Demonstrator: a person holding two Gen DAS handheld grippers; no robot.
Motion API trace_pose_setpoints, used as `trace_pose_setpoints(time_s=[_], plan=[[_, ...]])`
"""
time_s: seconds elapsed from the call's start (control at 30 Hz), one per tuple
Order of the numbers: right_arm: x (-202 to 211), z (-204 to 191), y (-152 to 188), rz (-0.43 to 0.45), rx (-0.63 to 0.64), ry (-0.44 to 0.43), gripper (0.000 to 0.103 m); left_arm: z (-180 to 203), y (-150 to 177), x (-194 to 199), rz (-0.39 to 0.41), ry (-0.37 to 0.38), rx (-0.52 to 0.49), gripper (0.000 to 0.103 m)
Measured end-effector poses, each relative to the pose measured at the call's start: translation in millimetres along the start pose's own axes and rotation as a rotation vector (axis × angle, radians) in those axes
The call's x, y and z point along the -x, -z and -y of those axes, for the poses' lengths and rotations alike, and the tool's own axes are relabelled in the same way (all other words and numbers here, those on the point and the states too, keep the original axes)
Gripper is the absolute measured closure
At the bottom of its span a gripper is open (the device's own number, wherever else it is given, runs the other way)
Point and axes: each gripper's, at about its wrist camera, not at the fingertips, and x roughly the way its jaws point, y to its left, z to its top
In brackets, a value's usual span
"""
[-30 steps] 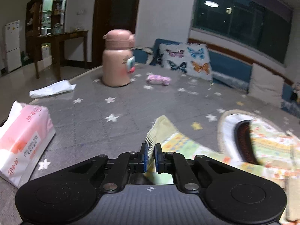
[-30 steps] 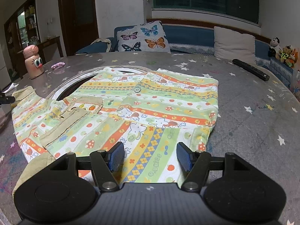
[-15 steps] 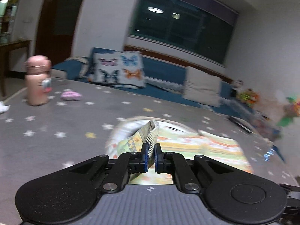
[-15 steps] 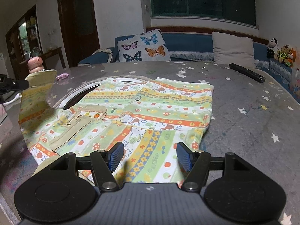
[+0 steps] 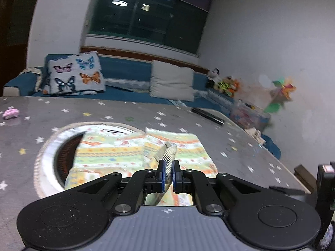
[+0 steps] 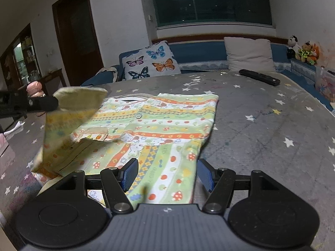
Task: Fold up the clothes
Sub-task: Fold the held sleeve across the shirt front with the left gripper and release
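Right gripper [image 6: 166, 174] hovers low over the shirt's [image 6: 159, 123] near hem, jaws spread, nothing between them, cloth lying under them. The shirt sits flat on the starry table [image 6: 261, 125], mid-surface. Left gripper [image 5: 167, 174], jaws pressed together, pinches the sleeve cuff [image 5: 168, 152] and holds it lifted above the shirt's left side. To do this fold well: carry the sleeve across, keep it taut, lay it flat along the body, edges lined up, then release. Beyond, a remote [image 6: 259, 77] lies well clear.
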Motion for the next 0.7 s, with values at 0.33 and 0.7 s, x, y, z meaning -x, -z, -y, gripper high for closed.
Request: trace_pose_setpoints(time_s=[0.33,0.7], plan=[[2.1,6.5,4.0,-0.003,-0.032,0.013,0.04,17.1,18.3,-24.4,-0.045,0.056,-0.012,0.096],[1.4,7.6,5.0,-0.011,-0.041,0.024,0.04,25.8,28.1,-40.5,-0.054,0.077,0.007,0.096]])
